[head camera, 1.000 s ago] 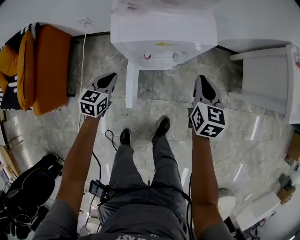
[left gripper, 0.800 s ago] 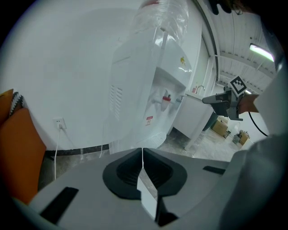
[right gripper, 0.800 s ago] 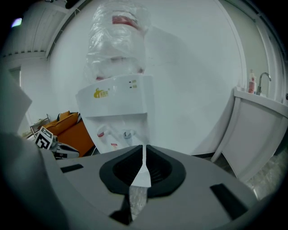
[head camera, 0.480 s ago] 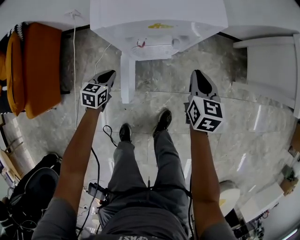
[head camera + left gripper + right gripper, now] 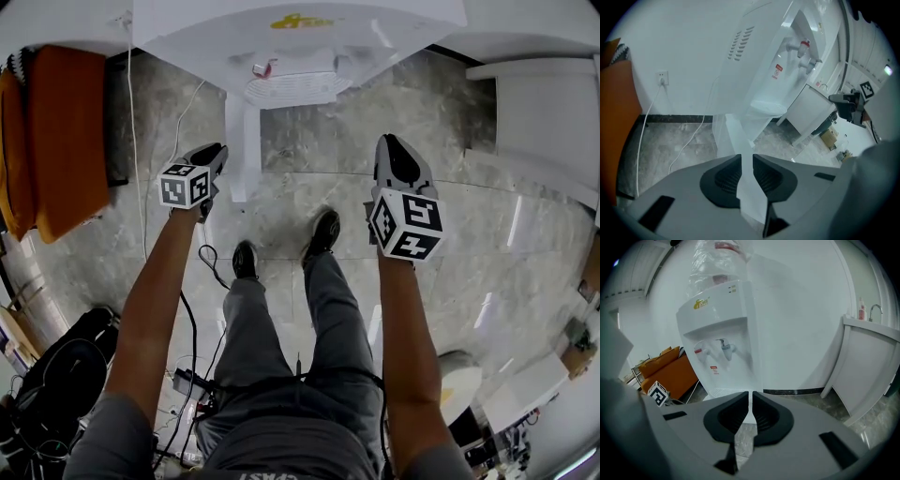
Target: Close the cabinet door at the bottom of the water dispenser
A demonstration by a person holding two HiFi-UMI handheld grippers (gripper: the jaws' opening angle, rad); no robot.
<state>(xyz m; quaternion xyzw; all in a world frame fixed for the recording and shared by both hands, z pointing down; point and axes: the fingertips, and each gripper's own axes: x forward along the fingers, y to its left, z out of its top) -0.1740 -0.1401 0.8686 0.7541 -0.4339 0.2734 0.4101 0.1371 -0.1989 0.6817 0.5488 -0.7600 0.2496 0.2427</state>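
The white water dispenser (image 5: 300,37) stands against the wall ahead, and also shows in the left gripper view (image 5: 787,61) and the right gripper view (image 5: 722,333). Its bottom cabinet door (image 5: 236,150) stands open, edge-on toward me. My left gripper (image 5: 214,152) is low, just left of that door's outer edge. Its jaws (image 5: 746,158) are opening, with a narrow gap. The door's edge (image 5: 736,136) shows through the gap, beyond the pads. My right gripper (image 5: 394,150) hangs to the right of the dispenser, shut (image 5: 750,394) and holding nothing.
An orange seat (image 5: 66,131) stands at the left by the wall. A white cable (image 5: 131,141) runs down from a wall socket (image 5: 662,77). A white cabinet (image 5: 553,131) is at the right. My shoes (image 5: 323,232) are on the grey stone floor, a black bag (image 5: 56,375) behind left.
Both grippers have sunk toward the floor, the left one more. The left gripper has come closer to the open door's edge. The dispenser fills more of the head view's top.
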